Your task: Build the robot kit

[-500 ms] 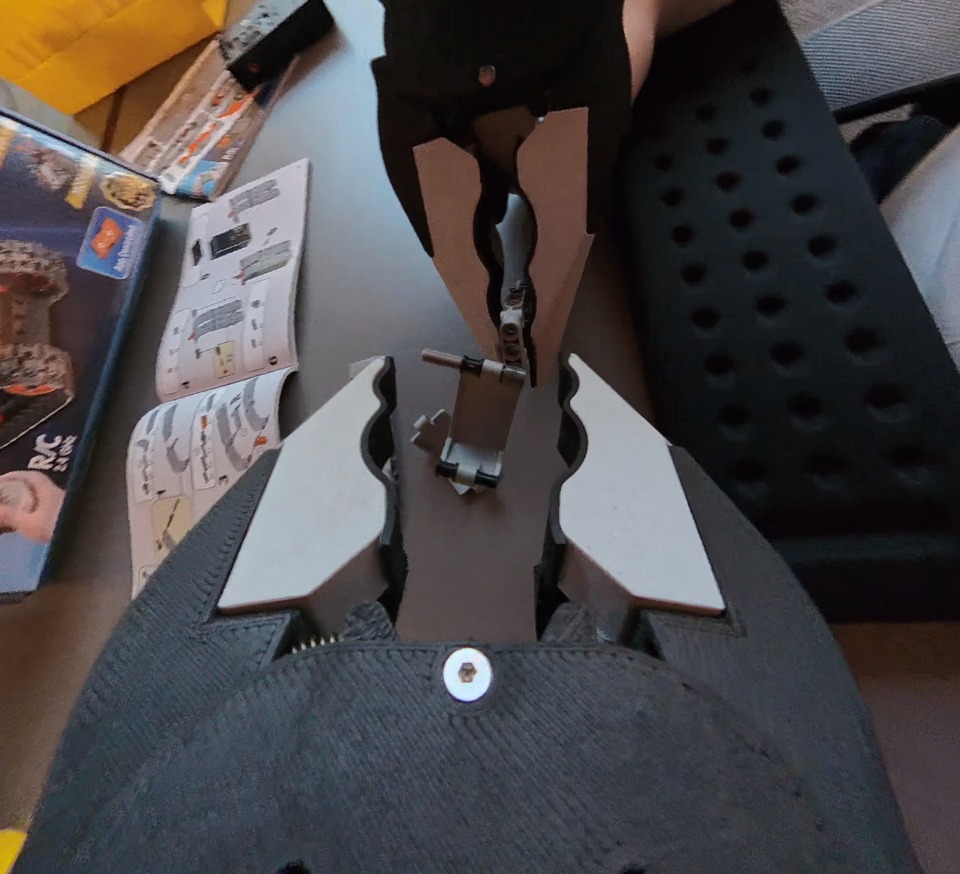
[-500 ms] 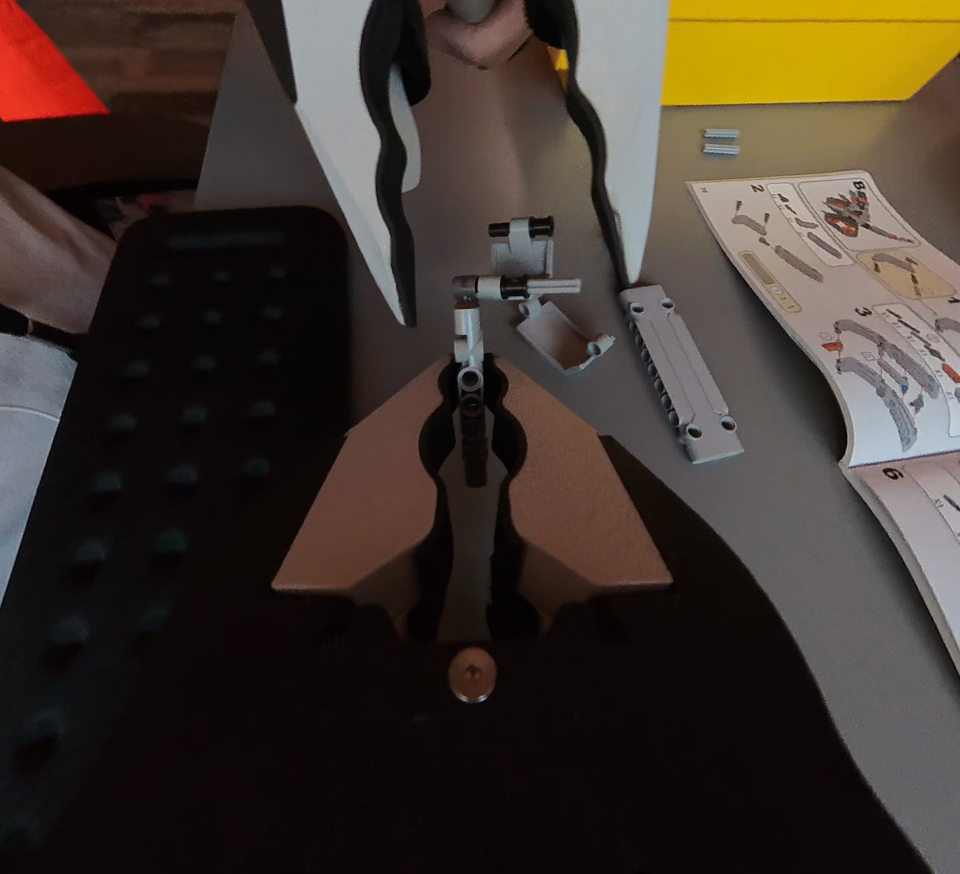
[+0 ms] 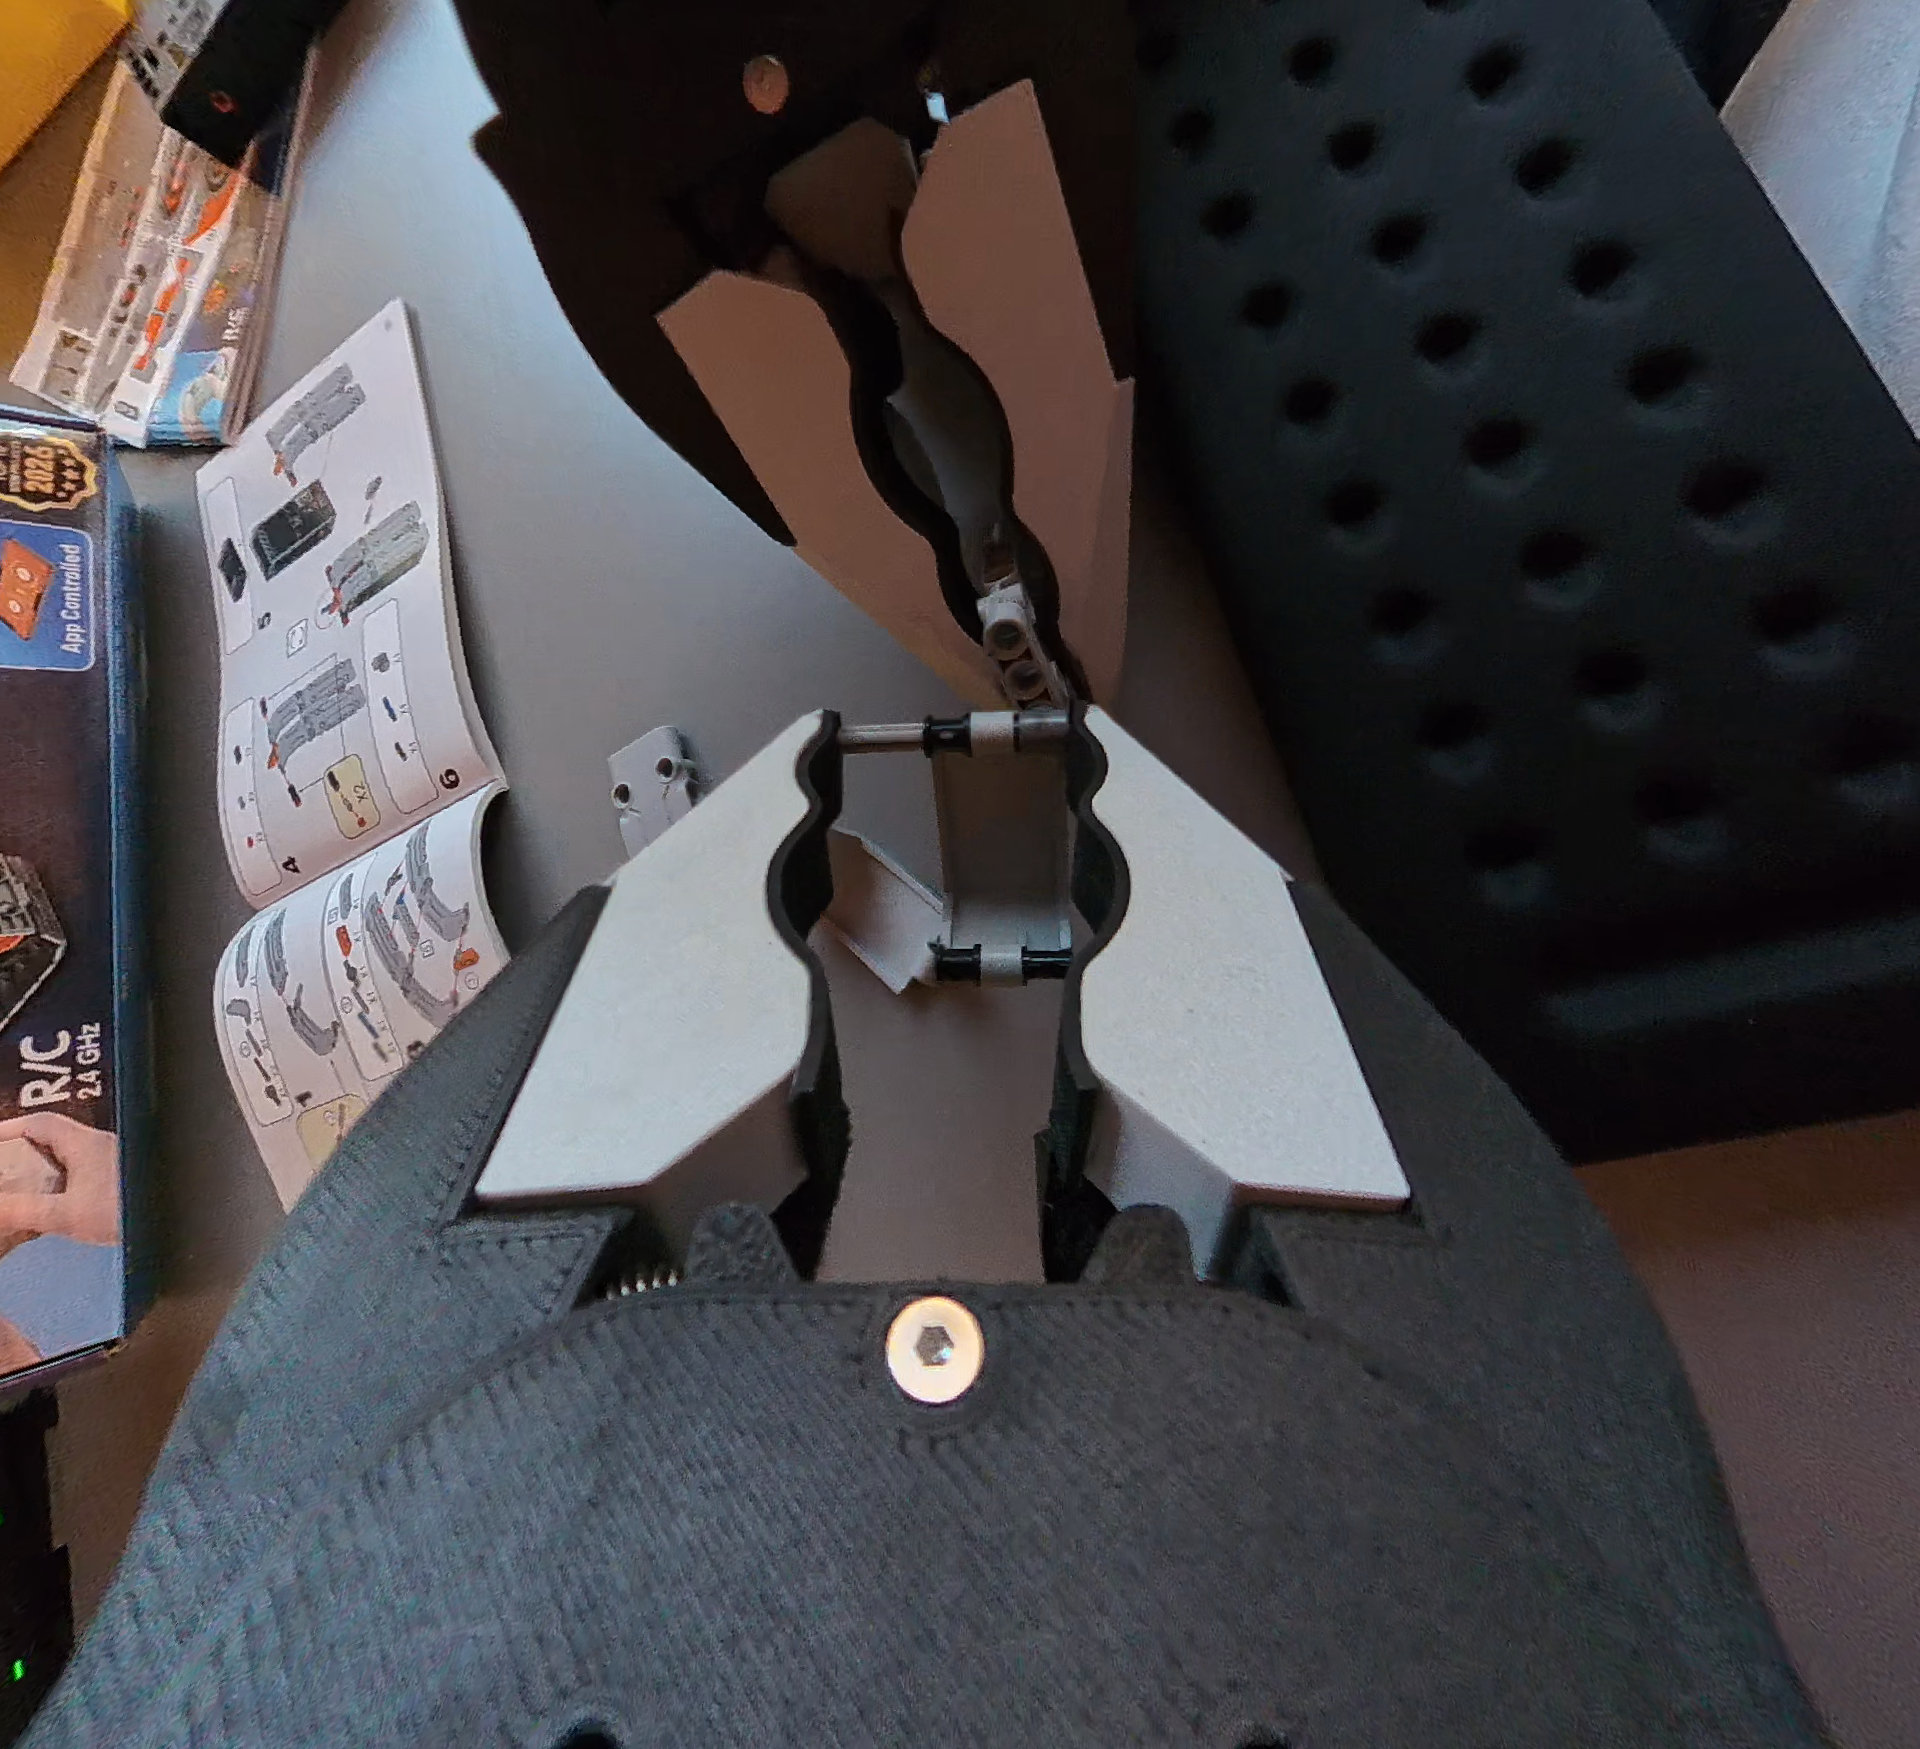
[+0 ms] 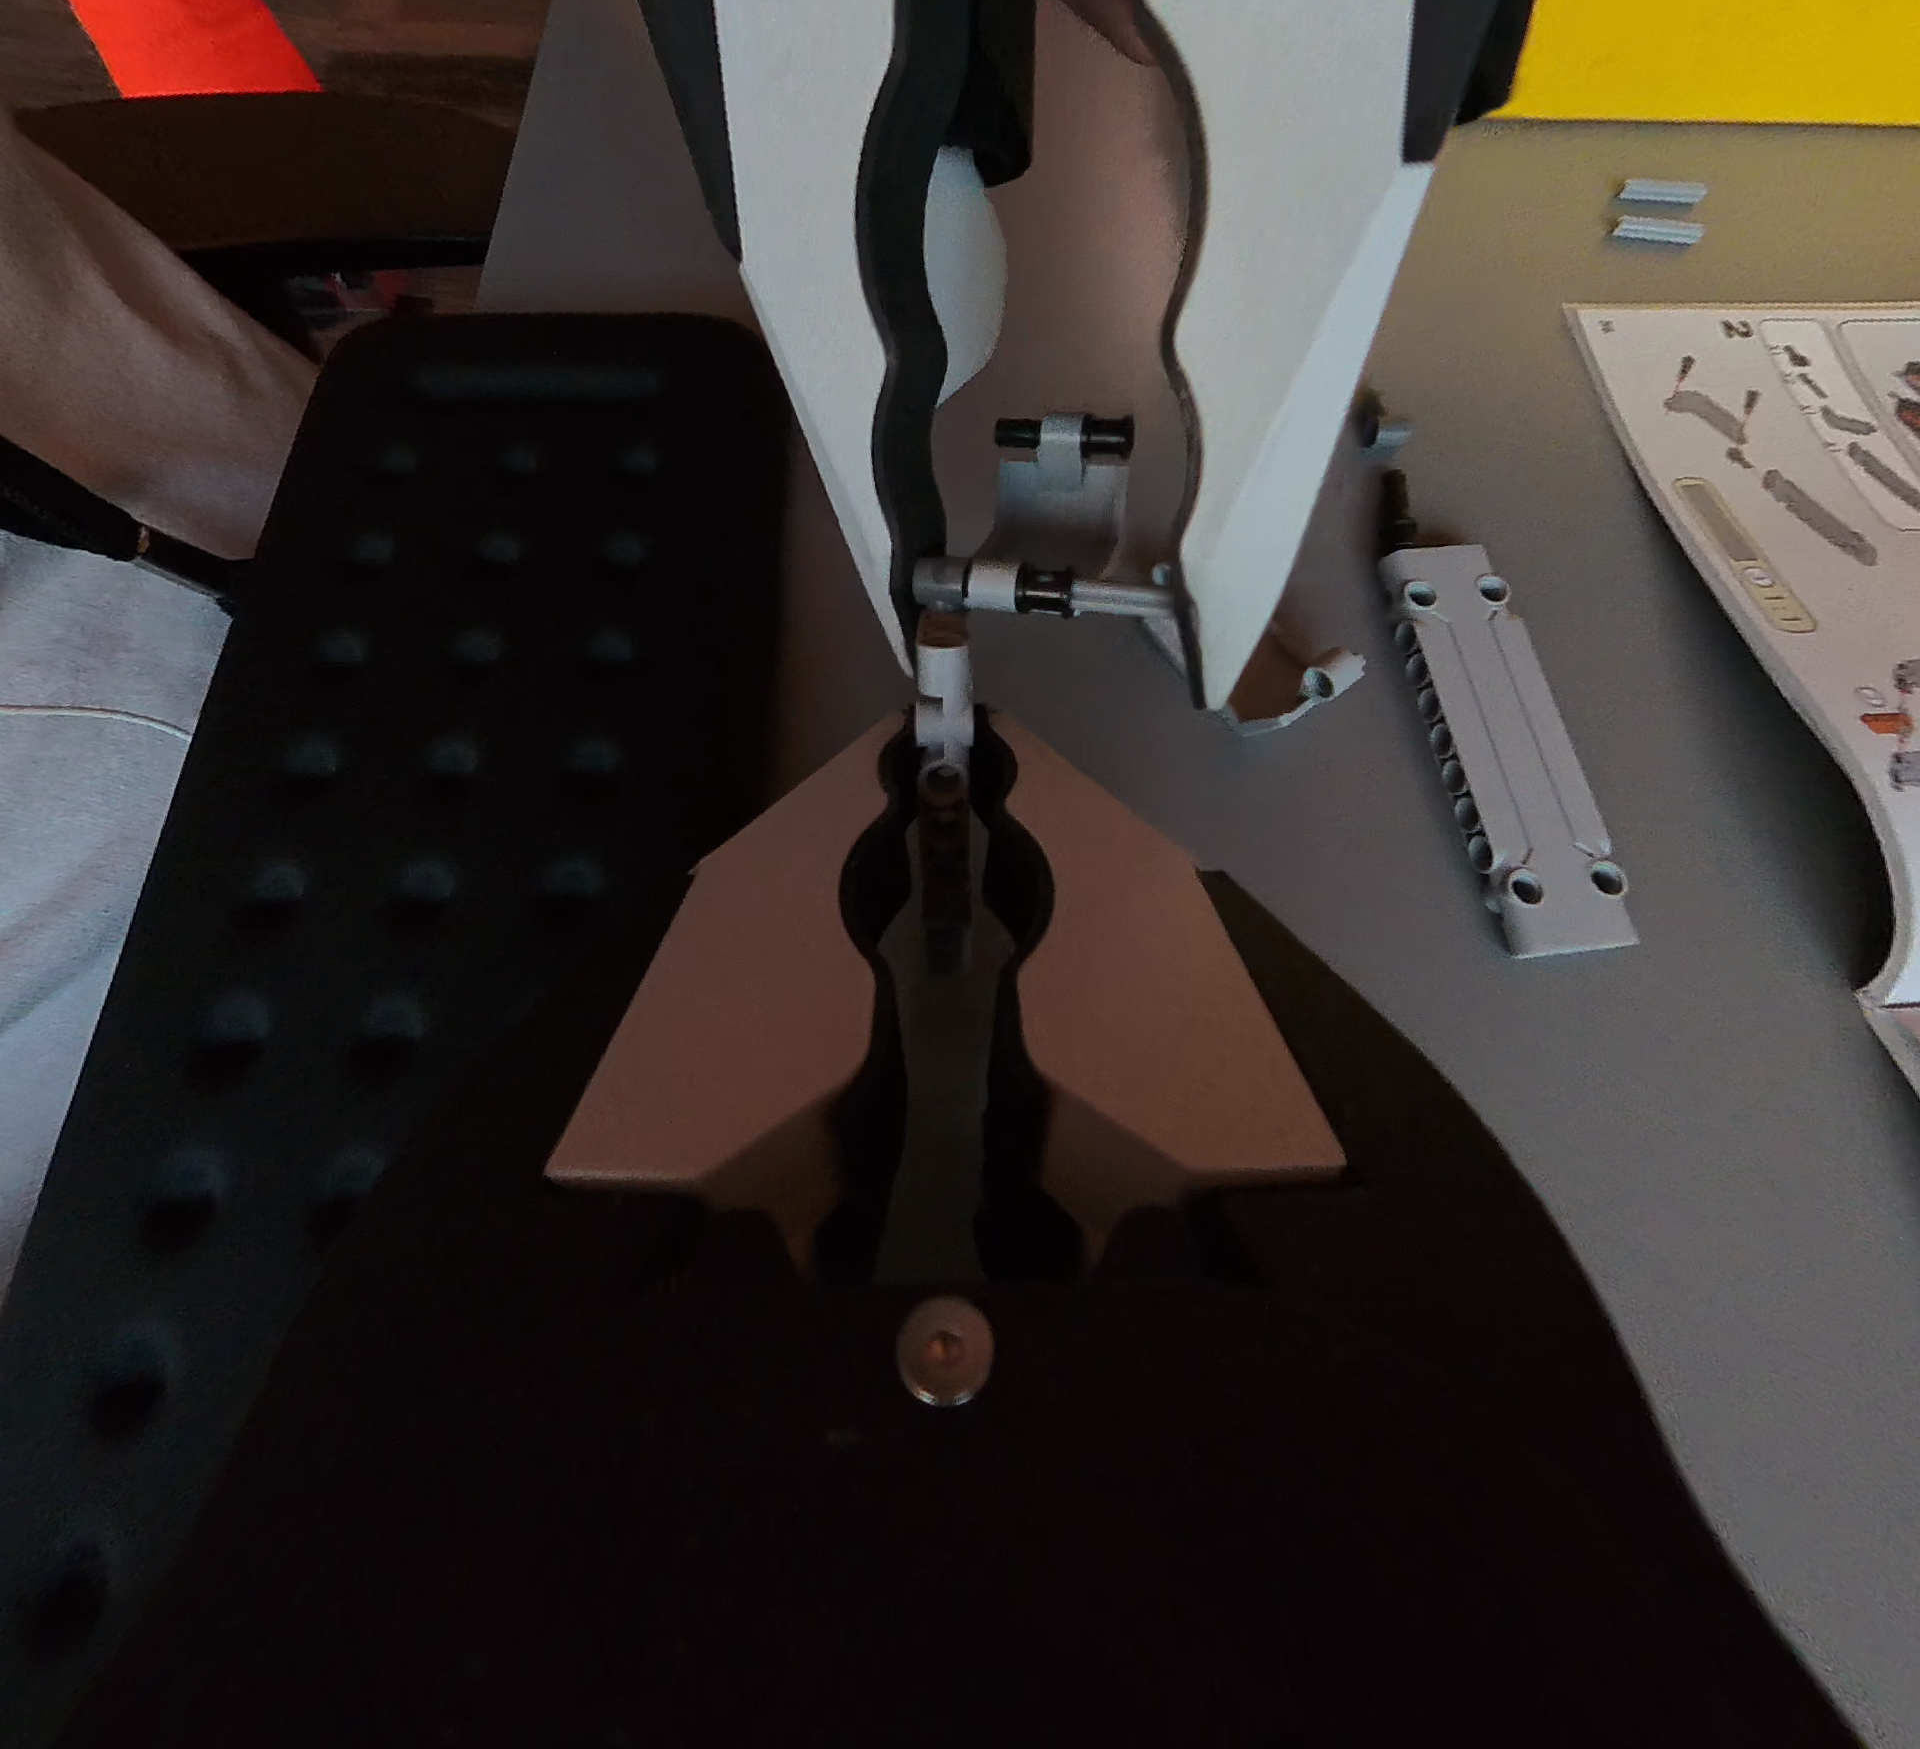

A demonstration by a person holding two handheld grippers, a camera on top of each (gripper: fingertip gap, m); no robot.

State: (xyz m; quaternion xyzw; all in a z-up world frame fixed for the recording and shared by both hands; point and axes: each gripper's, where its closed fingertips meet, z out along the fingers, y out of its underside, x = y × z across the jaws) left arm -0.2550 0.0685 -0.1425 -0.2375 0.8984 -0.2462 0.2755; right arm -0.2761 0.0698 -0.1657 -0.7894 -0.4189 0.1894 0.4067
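The right tongs [image 4: 940, 764] were closed on a thin grey beam [image 4: 943, 691], which stuck out past their tips and carried a cross axle [image 4: 1039, 596] at its far end. The left tongs [image 3: 951, 743] stood partly open, their tips bracketing that axle: one end of it met the left-hand tip and the beam joint lay against the other, though whether they were truly pinching it I could not tell. Under the axle a grey panel [image 3: 1003, 852] with a black pin [image 3: 997, 961] at its near end lay in the gap between the left fingers [image 3: 675, 951], over the grey counter [image 3: 582, 556]. The likely trouble, as I judged it, was the axle sliding through its sleeve or the beam twisting in the right grip if the left tongs squeezed off-centre, since the contact was only at the very tips; a slip could drop the small assembly among the loose parts. The two tools met almost nose to nose, the right one angled in from the far side and tilted down, the left held low and level. A booklet [image 3: 343, 619], a box [image 3: 62, 868] and a black perforated chair seat [image 3: 1558, 452] lay around; a long grey beam [image 4: 1507, 764] rested well apart.
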